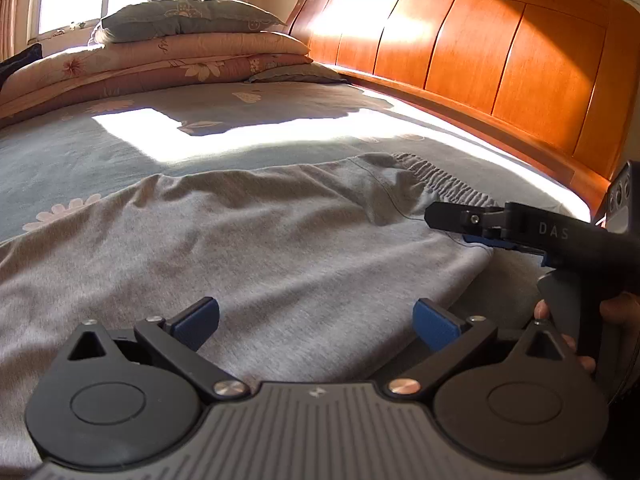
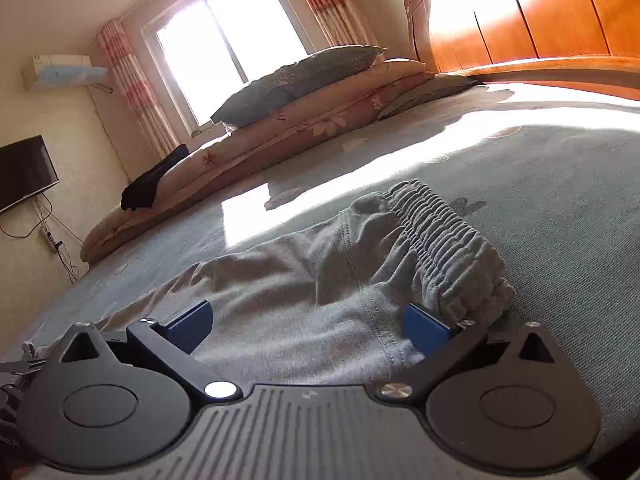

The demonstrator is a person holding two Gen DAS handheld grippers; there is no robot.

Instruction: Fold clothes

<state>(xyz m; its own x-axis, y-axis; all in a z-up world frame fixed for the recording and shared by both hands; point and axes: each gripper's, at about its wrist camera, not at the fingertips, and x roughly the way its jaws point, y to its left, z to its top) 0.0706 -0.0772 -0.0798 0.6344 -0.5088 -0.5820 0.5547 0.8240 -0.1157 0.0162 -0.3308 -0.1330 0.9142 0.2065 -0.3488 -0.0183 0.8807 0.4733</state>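
Observation:
Grey sweatpants (image 1: 260,248) lie spread on the bed, their gathered elastic waistband (image 1: 440,180) toward the headboard. My left gripper (image 1: 316,324) hovers low over the near edge of the cloth, open, its blue pads wide apart with nothing pinched. The right gripper (image 1: 448,224) comes in from the right at the waistband corner, held by a hand (image 1: 560,320). In the right wrist view the sweatpants (image 2: 280,288) fill the foreground, the waistband (image 2: 448,240) bunched just ahead. My right gripper (image 2: 308,328) is open, its pads on either side of the fabric.
The bed sheet (image 1: 120,148) is grey-blue with flower prints and a sunlit patch. Folded quilts and a pillow (image 1: 180,40) are stacked at the far side. The wooden headboard (image 1: 480,48) runs along the right. A black garment (image 2: 156,180), a TV (image 2: 24,168) and a window (image 2: 224,44) lie beyond.

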